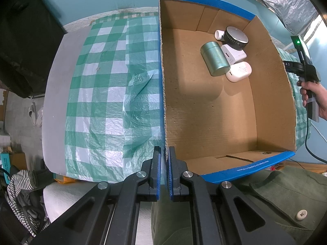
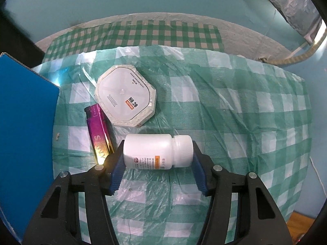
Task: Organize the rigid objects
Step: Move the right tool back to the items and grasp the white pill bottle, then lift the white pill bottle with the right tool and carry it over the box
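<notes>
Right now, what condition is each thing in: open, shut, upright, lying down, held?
Cardboard box: open-topped, its wall clamped.
Left gripper: shut on the box wall.
Right gripper: closed on the bottle's ends.
White bottle: capped, lying sideways.
Green tin: lidded, on its side in the box.
Purple pack: lying flat.
Octagonal box: lying flat.

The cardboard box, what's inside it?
Inside the cardboard box: a green tin, a black round gadget, a white charger, a white case. A white thing is mostly hidden.
</notes>
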